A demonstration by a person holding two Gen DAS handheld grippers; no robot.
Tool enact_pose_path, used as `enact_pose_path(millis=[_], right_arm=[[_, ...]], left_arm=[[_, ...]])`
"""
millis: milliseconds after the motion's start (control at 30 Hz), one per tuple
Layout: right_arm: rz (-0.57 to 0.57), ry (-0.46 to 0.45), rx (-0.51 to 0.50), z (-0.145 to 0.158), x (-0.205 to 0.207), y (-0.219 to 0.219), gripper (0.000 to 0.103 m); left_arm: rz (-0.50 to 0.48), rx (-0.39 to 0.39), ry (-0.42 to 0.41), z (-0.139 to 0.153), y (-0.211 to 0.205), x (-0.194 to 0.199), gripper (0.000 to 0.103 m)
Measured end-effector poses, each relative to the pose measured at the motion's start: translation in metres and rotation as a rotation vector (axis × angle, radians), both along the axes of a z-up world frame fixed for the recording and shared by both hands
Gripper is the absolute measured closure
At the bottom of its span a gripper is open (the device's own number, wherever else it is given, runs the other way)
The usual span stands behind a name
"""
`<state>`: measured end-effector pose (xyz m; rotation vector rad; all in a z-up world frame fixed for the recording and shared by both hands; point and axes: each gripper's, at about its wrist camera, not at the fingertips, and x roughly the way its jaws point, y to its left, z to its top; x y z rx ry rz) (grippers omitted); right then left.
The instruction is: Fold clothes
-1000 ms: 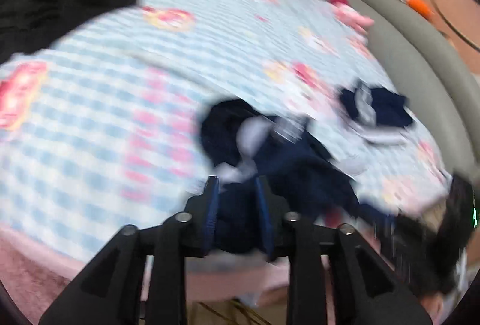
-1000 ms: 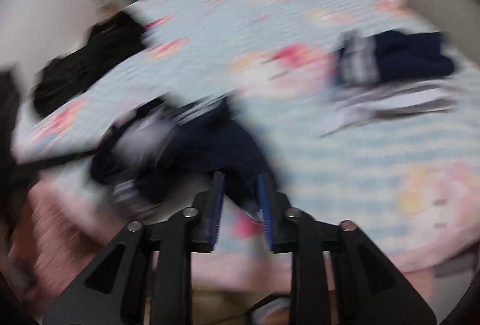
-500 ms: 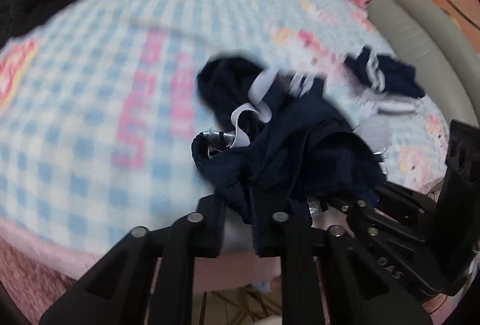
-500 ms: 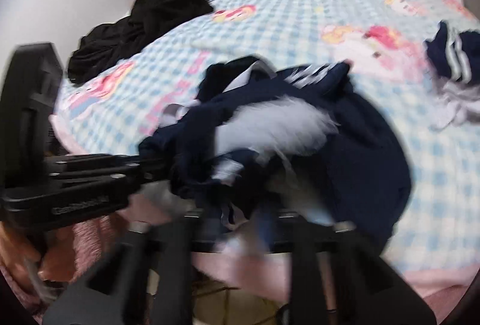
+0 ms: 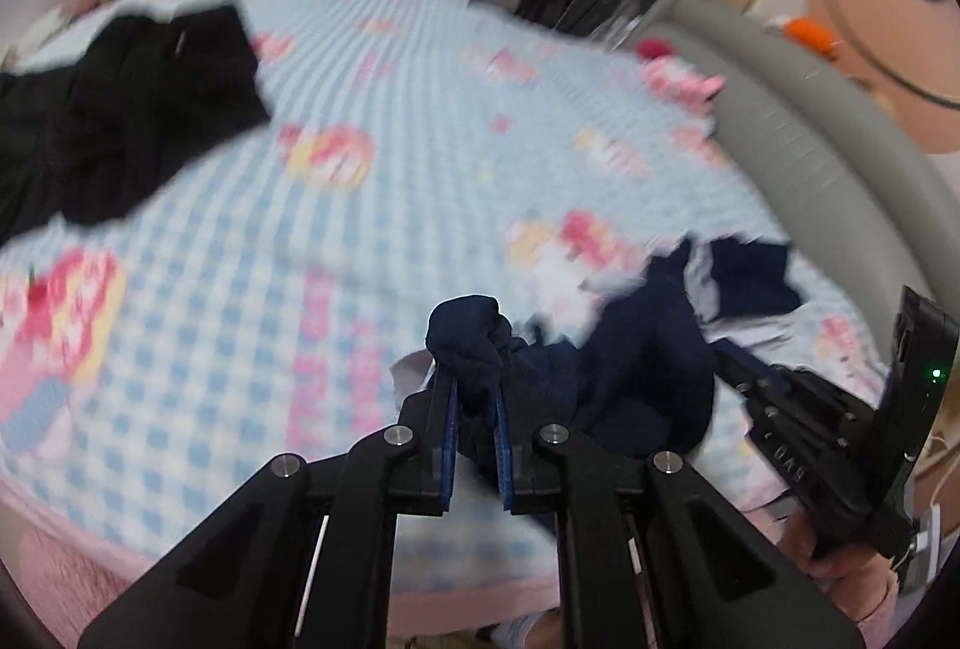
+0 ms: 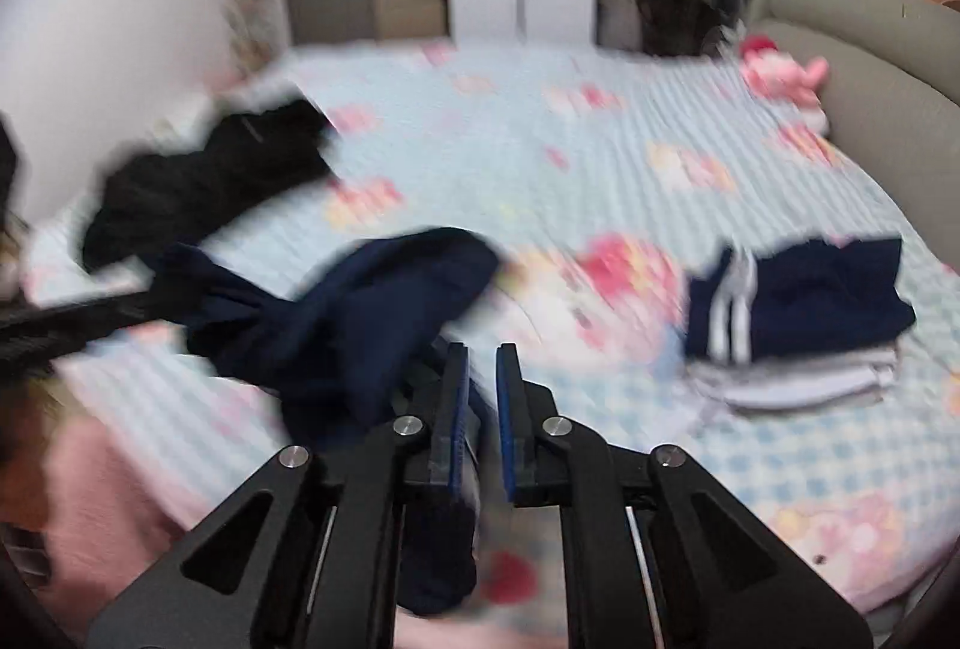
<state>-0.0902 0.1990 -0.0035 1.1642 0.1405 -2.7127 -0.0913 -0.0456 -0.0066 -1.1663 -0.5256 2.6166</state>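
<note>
My left gripper (image 5: 476, 412) pinches a bunched corner of the navy garment (image 5: 636, 373), my right gripper (image 6: 481, 397) is nearly closed on cloth hanging below it, and the garment sags between them above the checked bedspread (image 6: 540, 157), its long axis running left-right.

Very little is showing as readable text. On the bed cover (image 5: 252, 289), large pink letters are running in a column just ahead of the left gripper, but blur is keeping them unreadable. Pale embossed lettering is showing on the right gripper (image 5: 798, 445) body, looking like "DAS", though it is too small to confirm.
</note>
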Motion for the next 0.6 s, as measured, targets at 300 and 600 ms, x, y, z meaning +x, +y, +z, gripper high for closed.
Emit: enact_pose_path(millis=[300,600], right_arm=[[0.096,-0.253,-0.263,-0.069,0.035,0.025,0.049],[0.058,-0.233,-0.313,-0.075,0.042,0.014,0.089]], left_arm=[[0.056,0.005,-0.098,-0.067,-0.01,0.014,0.058],[-0.266,0.028,-0.14,-0.083,0.063,0.015,0.06]])
